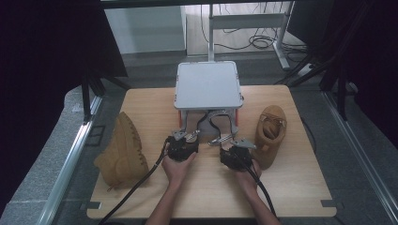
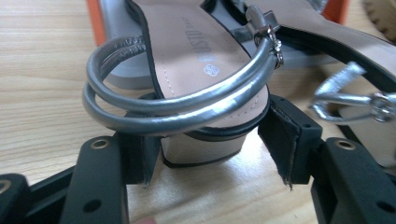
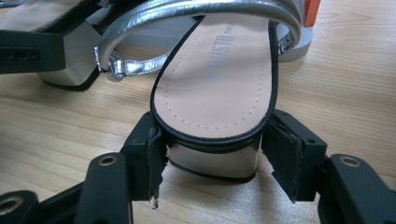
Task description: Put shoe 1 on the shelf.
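Left gripper (image 2: 210,154) and right gripper (image 3: 212,161) bracket each sandal's (image 3: 215,88) block heel (image 3: 212,161); jaws apart, unpressed. Rigid heel suits gripping; silver straps (image 2: 177,102) look floppy.

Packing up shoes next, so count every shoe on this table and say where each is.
4. A tan boot lies at the table's left, another tan boot at its right. Two silver-strapped sandals sit mid-table under the grey rack: left sandal, right sandal. More could hide under it.
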A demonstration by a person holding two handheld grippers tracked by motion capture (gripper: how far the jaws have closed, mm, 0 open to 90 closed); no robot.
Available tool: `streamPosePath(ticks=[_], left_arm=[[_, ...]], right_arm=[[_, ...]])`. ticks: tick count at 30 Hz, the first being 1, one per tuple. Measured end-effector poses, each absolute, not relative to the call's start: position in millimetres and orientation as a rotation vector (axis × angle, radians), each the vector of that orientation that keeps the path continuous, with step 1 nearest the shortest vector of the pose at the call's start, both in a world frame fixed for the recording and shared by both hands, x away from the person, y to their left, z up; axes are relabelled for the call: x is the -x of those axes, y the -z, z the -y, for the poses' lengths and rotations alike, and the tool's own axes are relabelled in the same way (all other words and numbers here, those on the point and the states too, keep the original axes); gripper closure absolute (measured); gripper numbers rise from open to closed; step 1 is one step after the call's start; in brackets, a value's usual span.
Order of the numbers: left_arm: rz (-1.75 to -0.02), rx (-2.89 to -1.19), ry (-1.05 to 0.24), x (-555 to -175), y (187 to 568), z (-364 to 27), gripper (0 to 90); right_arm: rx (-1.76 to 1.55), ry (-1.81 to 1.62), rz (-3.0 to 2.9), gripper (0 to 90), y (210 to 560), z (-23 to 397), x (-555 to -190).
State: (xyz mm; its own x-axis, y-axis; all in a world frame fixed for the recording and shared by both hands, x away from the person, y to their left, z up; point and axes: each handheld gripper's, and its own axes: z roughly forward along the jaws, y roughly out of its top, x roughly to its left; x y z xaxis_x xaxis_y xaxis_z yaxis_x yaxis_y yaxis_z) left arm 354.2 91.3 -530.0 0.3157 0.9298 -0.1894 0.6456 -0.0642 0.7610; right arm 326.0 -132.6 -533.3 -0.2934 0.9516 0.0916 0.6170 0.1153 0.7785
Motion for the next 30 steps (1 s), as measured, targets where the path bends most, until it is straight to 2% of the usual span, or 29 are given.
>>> streamPosePath(ticks=[6, 30], left_arm=[[-1.331, -1.829, -0.405, -349.5, 527.9, -91.0, 39.9], [-1.334, -1.769, -0.482, -359.1, 525.8, -83.5, 42.5]], right_arm=[[-1.519, -1.031, -1.967, 41.8, 533.3, 132.7, -326.0], [-1.521, -1.035, -1.968, 41.9, 533.2, 133.7, -325.9]])
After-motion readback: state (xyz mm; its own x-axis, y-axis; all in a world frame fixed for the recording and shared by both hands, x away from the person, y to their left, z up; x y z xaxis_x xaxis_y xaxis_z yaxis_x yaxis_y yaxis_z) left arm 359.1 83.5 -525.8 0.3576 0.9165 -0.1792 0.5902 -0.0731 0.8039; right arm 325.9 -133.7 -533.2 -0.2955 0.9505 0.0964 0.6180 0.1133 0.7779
